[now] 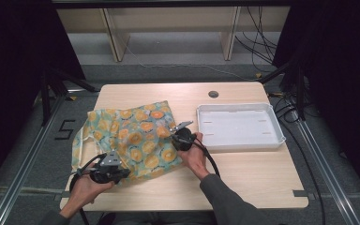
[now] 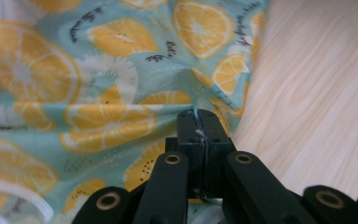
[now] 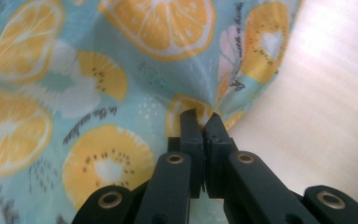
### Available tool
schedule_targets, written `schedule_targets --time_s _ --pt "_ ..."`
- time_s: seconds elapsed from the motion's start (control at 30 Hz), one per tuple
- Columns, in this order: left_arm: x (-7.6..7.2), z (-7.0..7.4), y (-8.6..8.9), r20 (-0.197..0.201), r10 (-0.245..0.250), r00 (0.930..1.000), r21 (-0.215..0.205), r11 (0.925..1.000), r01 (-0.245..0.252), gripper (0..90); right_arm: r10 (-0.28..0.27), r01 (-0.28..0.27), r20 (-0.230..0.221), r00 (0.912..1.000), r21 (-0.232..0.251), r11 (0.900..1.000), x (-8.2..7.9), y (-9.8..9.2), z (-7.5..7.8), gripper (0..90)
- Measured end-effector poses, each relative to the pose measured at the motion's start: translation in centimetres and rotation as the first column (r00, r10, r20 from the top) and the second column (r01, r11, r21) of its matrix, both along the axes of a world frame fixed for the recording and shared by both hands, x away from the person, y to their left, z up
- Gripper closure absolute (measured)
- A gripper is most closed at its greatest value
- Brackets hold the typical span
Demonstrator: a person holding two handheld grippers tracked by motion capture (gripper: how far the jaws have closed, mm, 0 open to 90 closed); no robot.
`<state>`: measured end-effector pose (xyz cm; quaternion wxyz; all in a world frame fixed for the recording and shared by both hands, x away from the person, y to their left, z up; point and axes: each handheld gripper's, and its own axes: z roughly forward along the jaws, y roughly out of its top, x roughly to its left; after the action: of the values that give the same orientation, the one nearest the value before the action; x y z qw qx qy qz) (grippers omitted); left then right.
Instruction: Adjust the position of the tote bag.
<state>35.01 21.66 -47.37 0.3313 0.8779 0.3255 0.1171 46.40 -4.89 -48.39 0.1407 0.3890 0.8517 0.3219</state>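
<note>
High view is showing the table [image 1: 243,178] carrying a citrus-print cloth [image 1: 136,136] at its left, beside a white tray [image 1: 239,140]. The left gripper [image 2: 199,122] and right gripper [image 3: 201,122] are each pinching the cloth's edge; thin bites are risking slippage. Bare tabletop is lying open in front.

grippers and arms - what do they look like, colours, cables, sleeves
Both grippers are black. The left gripper and the right gripper each carry a grey three-cornered plate on top and trail a black cable. In the gripper views, each has two black jaws on linkage arms with brass-coloured pivot rings. The right arm wears a dark grey sleeve; a similar dark cuff shows at the left arm's bottom edge.
</note>
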Motion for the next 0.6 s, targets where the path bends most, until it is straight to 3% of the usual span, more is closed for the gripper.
schedule_targets --time_s 0.17,0.3,0.5,0.6 --pt "0.6 0.4 -1.9 -0.005 -0.007 1.0 0.008 0.9999 0.007 88.2 0.01 -0.008 0.029 0.9995 -0.064 0.998 2.8 1.3 0.9 89.5" --pt "1.0 0.4 -3.4 -0.004 -0.025 0.9997 0.022 0.9994 0.025 88.2 0.017 -0.015 0.025 0.9995 -0.089 0.996 4.7 2.7 1.3 89.6" --pt "2.0 0.2 -5.0 -0.012 -0.028 0.9995 0.029 0.9992 0.028 88.2 0.045 -0.039 0.061 0.9971 -0.098 0.994 7.2 3.5 1.6 88.9" --pt "2.3 0.3 -6.1 -0.007 -0.033 0.9994 0.021 0.9993 0.033 88.2 0.053 -0.048 0.054 0.9971 -0.09 0.995 8.2 3.7 1.9 88.8"
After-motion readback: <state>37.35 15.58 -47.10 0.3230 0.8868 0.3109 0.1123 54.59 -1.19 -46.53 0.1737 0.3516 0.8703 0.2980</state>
